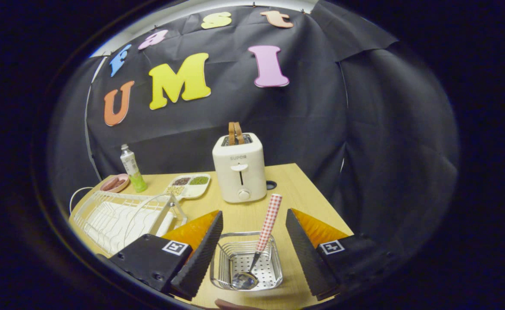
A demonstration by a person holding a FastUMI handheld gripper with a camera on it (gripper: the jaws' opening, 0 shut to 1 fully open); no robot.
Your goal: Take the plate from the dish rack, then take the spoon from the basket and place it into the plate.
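My gripper hangs above the light wooden table with its two fingers spread wide, clasping nothing. Between them, and lower down, sits the small rectangular wire basket with a perforated metal floor. Inside it lies the spoon with a shiny metal bowl and a red-and-white checked handle: the bowl rests on the basket floor at the near end, and the handle leans up over the far rim, tilted toward the toaster. Neither finger touches the spoon or the basket.

Beside my left finger stands the white wire dish rack, its ribbed bars and a curved wire hoop showing; I cannot make out a plate in it. At the very near edge of the table, just this side of the basket, a sliver of something pinkish-brown peeks in, too little to identify.

Beyond the fingers stands a cream-coloured two-slot toaster with two brown slices poking from the top. Next to it lies a white divided tray holding dark, green and pale grains, then a clear bottle of green drink with a white cap, upright, and just beside it a small pink dish with sausages.
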